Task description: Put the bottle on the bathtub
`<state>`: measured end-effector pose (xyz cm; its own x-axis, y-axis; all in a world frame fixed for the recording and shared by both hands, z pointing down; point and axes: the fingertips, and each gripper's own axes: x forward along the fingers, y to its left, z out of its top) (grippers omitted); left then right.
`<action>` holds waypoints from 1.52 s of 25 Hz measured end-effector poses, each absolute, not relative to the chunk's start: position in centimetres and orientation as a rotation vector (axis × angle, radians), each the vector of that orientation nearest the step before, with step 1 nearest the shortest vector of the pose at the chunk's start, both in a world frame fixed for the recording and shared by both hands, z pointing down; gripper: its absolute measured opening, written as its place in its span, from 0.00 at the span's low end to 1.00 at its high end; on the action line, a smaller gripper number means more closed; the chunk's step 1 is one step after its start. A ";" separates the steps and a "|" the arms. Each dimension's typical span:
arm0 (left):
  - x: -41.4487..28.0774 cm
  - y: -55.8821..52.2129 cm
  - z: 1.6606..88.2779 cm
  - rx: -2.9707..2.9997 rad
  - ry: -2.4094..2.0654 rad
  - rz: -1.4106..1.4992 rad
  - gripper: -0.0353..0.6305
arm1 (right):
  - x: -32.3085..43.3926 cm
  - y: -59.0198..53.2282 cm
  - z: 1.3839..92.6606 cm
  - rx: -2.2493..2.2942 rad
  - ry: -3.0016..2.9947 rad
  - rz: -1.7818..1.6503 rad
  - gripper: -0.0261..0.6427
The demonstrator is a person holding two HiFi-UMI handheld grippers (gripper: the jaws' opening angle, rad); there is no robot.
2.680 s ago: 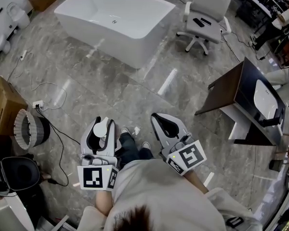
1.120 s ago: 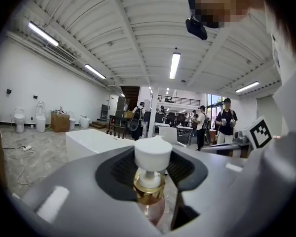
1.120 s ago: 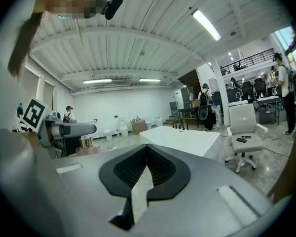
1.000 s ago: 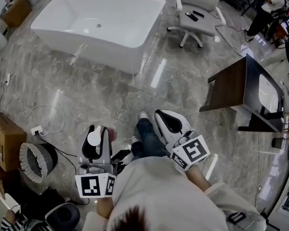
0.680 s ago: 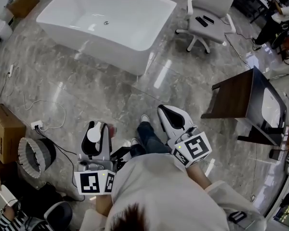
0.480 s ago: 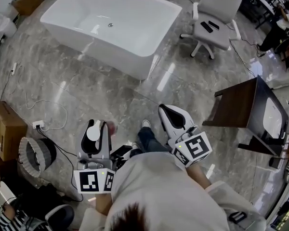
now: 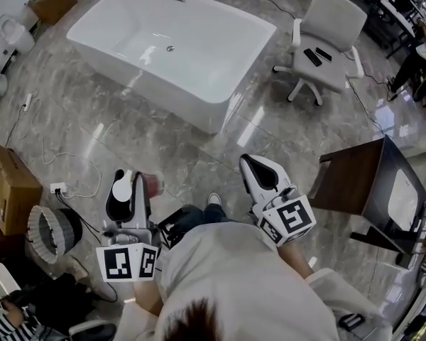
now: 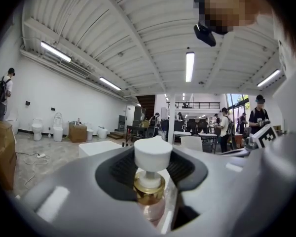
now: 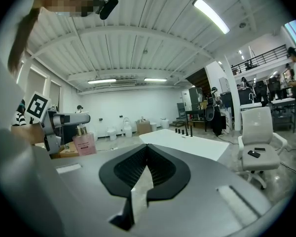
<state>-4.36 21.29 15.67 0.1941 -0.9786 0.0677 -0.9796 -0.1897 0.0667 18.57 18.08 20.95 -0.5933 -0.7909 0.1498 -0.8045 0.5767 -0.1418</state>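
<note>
While the left gripper [image 7: 125,189] clamps the bottle [image 8: 149,184] upright, pump cap uppermost, the right gripper [image 9: 147,152] has its jaws together.

Head view, lower left: bottle [image 7: 150,183] mostly hidden under left gripper [image 7: 128,180]; only pink edge, white cap show. Left gripper view: bottle base hidden behind fingers [image 8: 118,169]. Cardboard box [image 7: 7,187] cut by left frame edge.
</note>
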 end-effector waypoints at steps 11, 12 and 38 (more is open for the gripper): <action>-3.5 17.5 15.6 2.337 -1.930 -0.004 0.36 | 19.7 15.0 21.2 1.417 -2.713 0.335 0.04; -3.5 17.1 15.5 2.338 -1.926 -0.005 0.36 | 19.6 14.7 21.2 1.416 -2.712 0.339 0.04; -16.9 0.0 17.2 2.356 -1.812 0.021 0.36 | 4.8 -2.1 20.3 1.408 -2.666 0.340 0.04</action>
